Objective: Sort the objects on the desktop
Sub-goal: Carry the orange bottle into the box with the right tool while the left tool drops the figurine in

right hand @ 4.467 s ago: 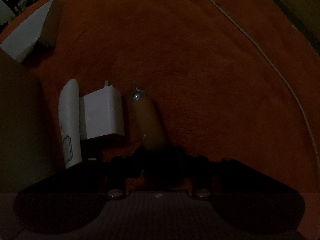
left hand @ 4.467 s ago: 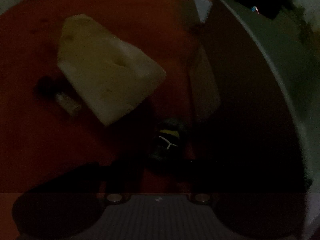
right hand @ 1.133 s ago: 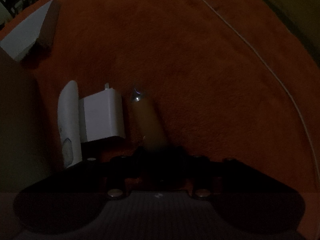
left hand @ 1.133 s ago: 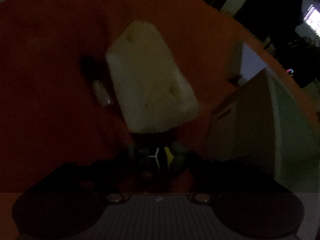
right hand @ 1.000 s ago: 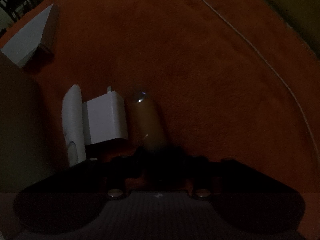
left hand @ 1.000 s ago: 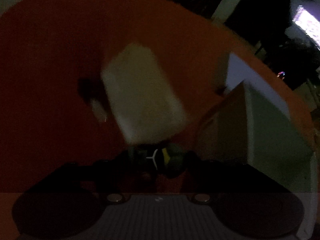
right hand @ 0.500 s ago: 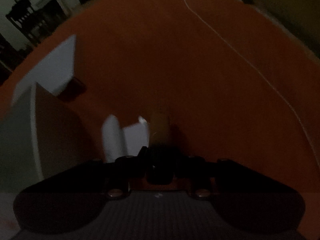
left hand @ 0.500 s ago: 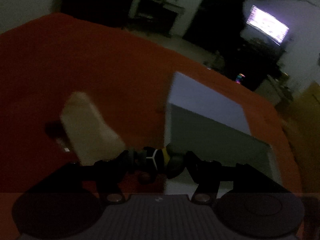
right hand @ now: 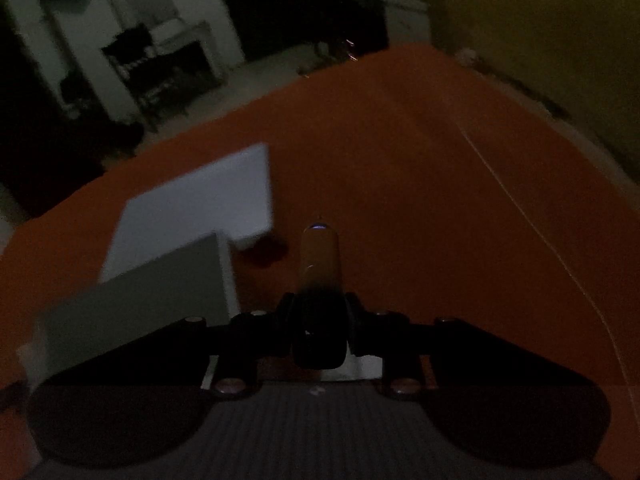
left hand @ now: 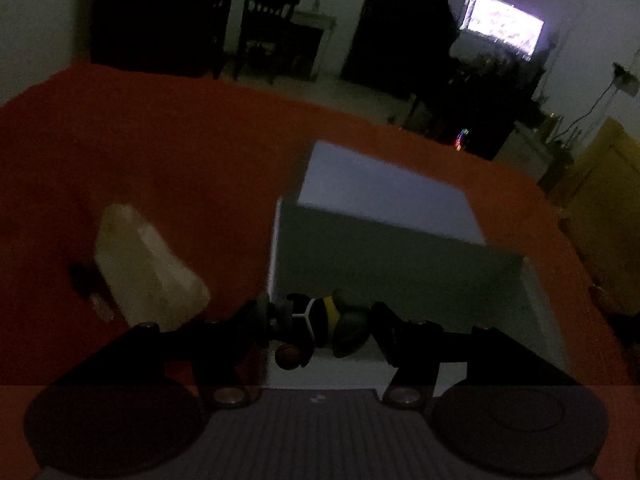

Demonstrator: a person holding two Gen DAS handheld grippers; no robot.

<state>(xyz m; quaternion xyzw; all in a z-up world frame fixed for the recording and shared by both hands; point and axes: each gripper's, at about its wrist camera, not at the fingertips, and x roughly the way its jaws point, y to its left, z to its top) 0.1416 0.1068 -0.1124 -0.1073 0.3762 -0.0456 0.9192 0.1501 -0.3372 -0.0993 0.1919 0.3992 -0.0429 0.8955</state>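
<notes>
In the left wrist view my left gripper (left hand: 318, 310) is shut on a small dark toy figure (left hand: 320, 316) with yellow and white marks. It hangs over the near edge of an open cardboard box (left hand: 400, 264). A pale yellow sponge block (left hand: 144, 268) lies on the orange cloth (left hand: 160, 152) to the left, beside a small silvery object (left hand: 100, 306). In the right wrist view my right gripper (right hand: 320, 300) is shut on a brown tube (right hand: 320, 260) with a shiny tip, held above the cloth. The box (right hand: 140, 300) stands to its left.
The box's pale flap (left hand: 380, 192) lies open on its far side, and the same flap (right hand: 200, 196) shows in the right view. A thin white cable (right hand: 520, 208) runs across the cloth on the right. A dim room with furniture and a lit screen (left hand: 502, 28) lies beyond.
Both grippers rose and tipped upward, so the room came into view. The left swung from the sponge to the box with the toy. The right lifted the tube away from the white items.
</notes>
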